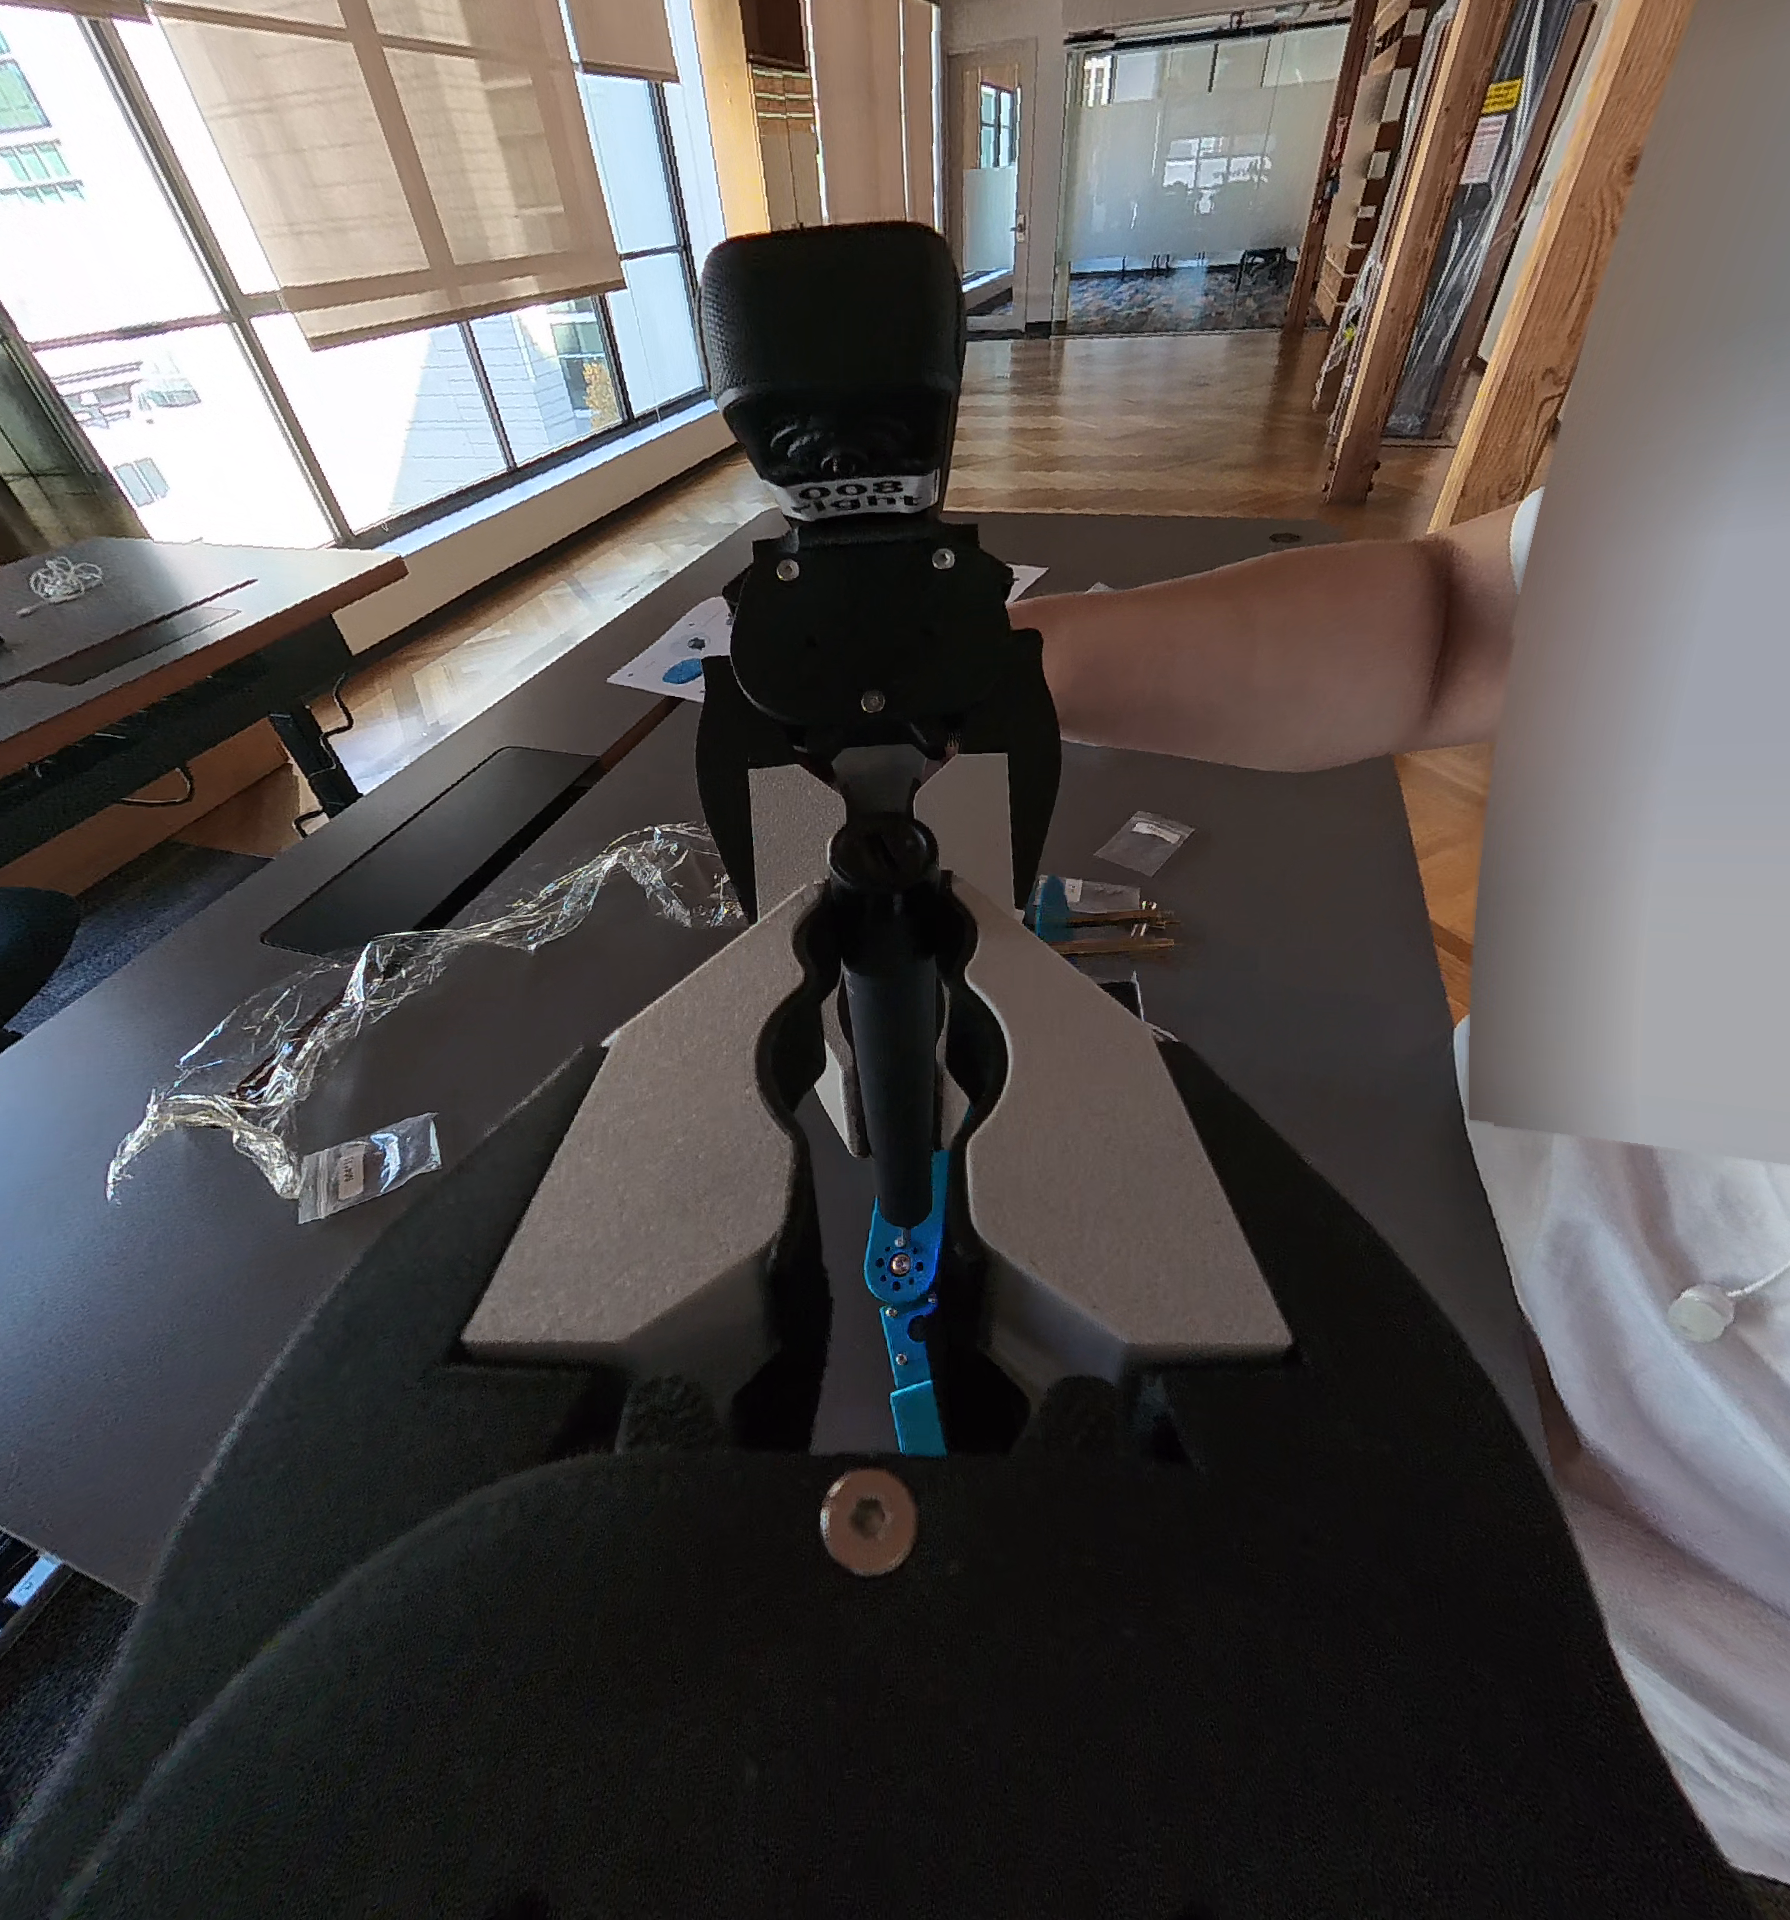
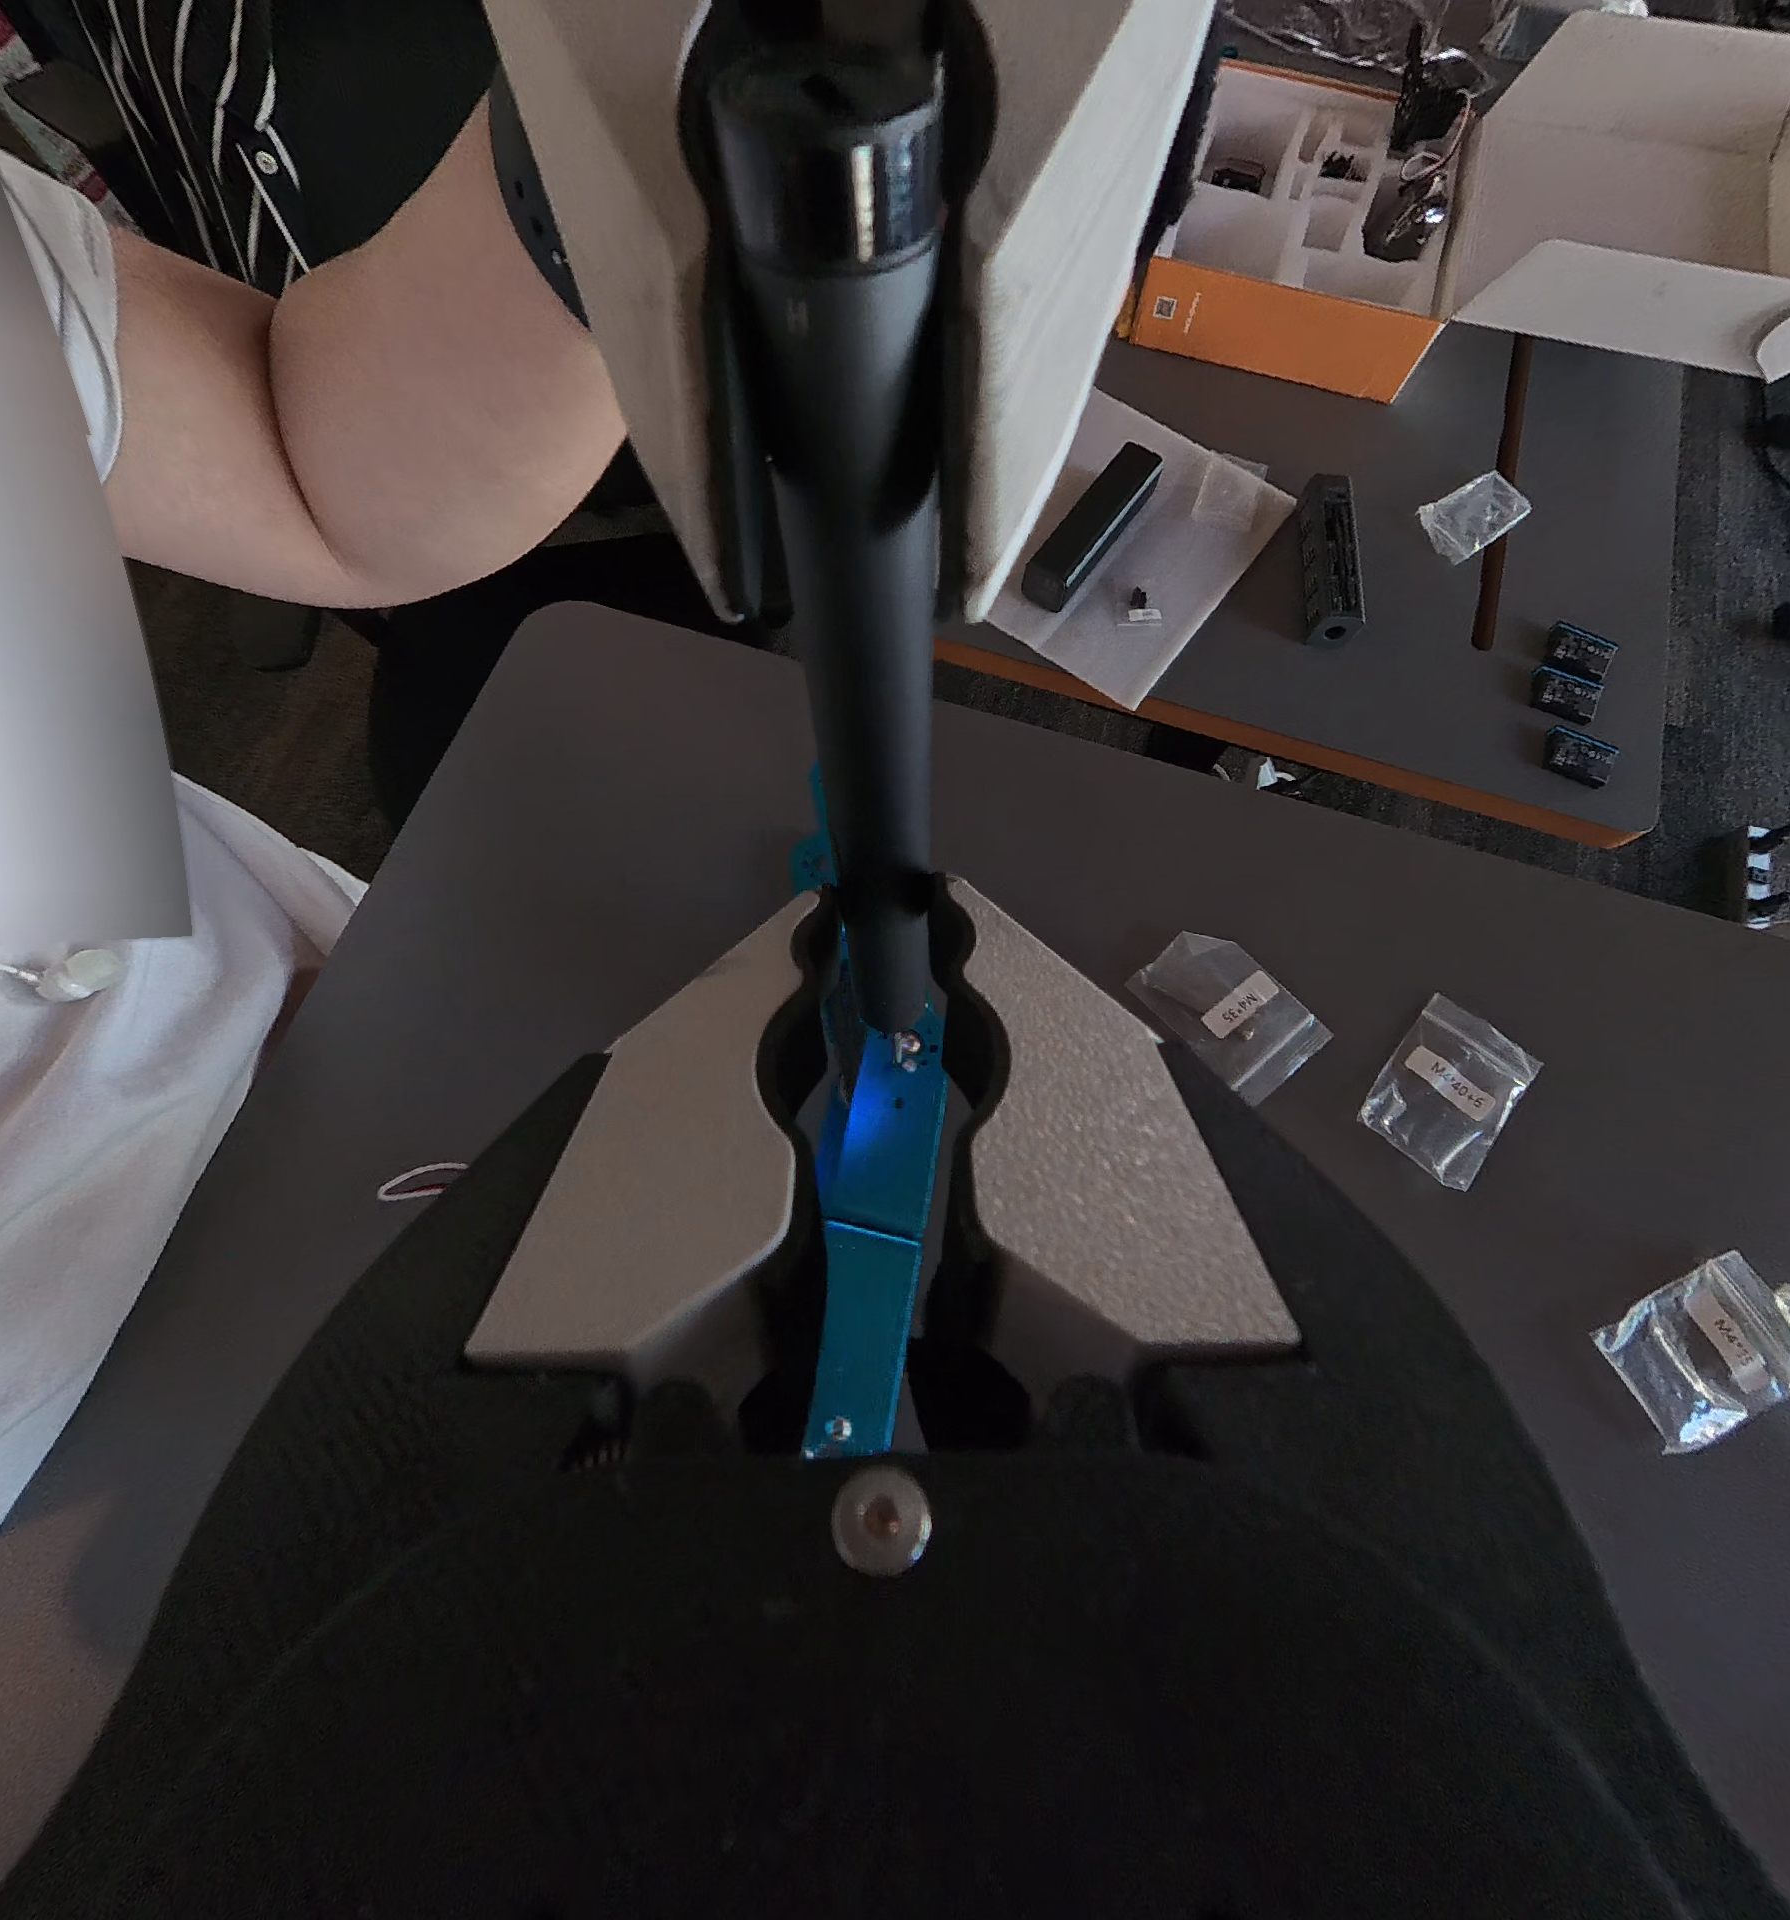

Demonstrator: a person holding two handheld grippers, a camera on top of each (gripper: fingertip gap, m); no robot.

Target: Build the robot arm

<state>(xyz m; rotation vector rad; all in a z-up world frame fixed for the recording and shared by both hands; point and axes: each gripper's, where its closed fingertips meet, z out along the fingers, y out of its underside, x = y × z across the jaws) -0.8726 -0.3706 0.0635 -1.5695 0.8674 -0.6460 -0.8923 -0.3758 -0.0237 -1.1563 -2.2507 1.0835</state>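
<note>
My left gripper (image 1: 889, 914) is shut at the fingertips on a black screwdriver (image 1: 891, 1060). The screwdriver's tip rests on a screw in the round end of a blue metal bracket (image 1: 901, 1268). In the right wrist view the bracket (image 2: 870, 1299) lies in the slot of my right gripper (image 2: 886, 904), which is closed about it. There the screwdriver (image 2: 860, 675) comes down from the left gripper's white pads (image 2: 1057, 312) to the bracket. The right gripper's black body (image 1: 870, 644) faces the left camera at close range. Both grippers meet over a dark grey table (image 2: 610, 831).
Crumpled clear wrap (image 1: 351, 1018) and a small bag (image 1: 371, 1158) lie to the left. A blue part with brass standoffs (image 1: 1099, 925) lies beyond. Several small parts bags (image 2: 1229, 1013) lie to the right. An open orange box (image 2: 1317, 270) and black bars (image 2: 1093, 530) sit on another desk. A person's forearm (image 1: 1265, 655) reaches in.
</note>
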